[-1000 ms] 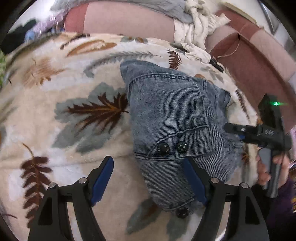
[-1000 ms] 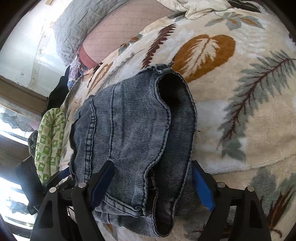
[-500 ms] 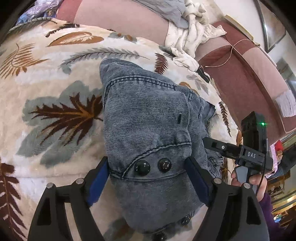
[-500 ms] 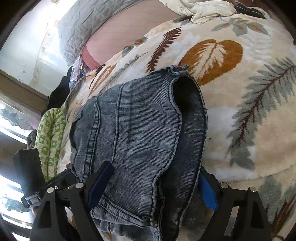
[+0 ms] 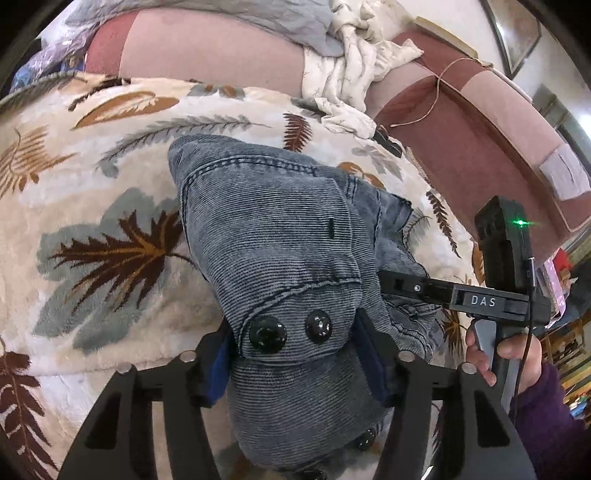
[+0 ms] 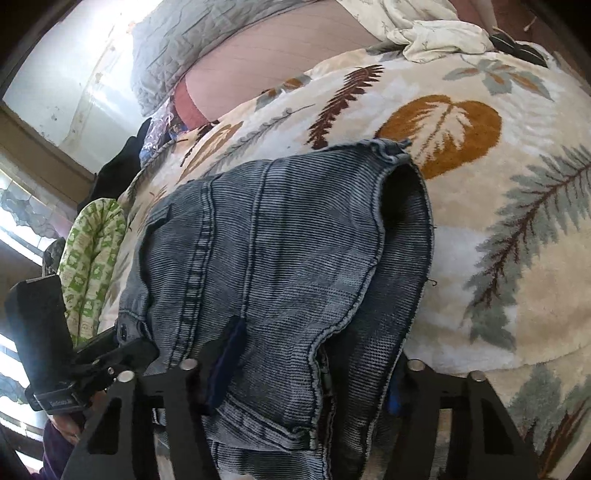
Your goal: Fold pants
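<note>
Plush leaf-patterned blanket [image 5: 92, 206] bears denim pants [image 5: 273, 236] beside pink sofa back [image 5: 207, 51].

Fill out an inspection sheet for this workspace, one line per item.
Surface: leaf-print blanket.
Job's things: grey denim pants, bunched, two black buttons facing the camera.
Clutter: cream cloth; green-patterned fabric.
Grippers: left gripper and right gripper closing, pads pressing into denim.
Cables: black lead on the right gripper's handle; thin cord on the sofa.
Surroundings: framed picture; window.
</note>
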A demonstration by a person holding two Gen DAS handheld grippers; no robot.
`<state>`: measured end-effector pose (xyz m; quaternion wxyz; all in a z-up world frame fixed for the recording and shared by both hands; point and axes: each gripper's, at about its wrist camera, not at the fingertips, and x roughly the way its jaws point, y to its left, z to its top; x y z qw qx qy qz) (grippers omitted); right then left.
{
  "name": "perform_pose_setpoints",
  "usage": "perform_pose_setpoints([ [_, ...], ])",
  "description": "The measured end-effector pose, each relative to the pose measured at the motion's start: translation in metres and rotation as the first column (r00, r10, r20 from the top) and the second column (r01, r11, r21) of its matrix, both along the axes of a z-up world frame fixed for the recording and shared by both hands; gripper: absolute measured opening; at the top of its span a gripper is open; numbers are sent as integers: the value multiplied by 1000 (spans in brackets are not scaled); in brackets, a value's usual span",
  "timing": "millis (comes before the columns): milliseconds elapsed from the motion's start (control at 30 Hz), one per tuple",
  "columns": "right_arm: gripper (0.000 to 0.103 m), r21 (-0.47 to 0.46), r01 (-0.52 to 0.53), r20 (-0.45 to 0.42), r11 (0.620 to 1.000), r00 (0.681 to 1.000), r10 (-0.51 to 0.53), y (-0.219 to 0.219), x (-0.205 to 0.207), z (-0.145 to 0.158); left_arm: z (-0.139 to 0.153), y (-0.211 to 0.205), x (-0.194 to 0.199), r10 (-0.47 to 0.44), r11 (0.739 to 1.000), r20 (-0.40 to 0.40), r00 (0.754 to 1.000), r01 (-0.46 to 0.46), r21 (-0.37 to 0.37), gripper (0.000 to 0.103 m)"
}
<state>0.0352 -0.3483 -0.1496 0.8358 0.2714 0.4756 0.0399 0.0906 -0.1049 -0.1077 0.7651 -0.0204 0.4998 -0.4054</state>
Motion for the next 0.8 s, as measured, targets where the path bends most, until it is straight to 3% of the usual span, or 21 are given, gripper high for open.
perform_pose_setpoints([
  [267,50,-17,-15,23,1000,1000,16,8,-2,9,12,-1,-6,-6,1000,52,999,6,-1,51],
  [567,40,-23,-41,68,999,997,43,25,-3,26,32,12,-10,17,1000,109,994,-17,-3,50],
  [800,40,-9,-93,103,996,990,93,53,3,40,49,38,-9,74,997,149,986,-73,-10,50],
])
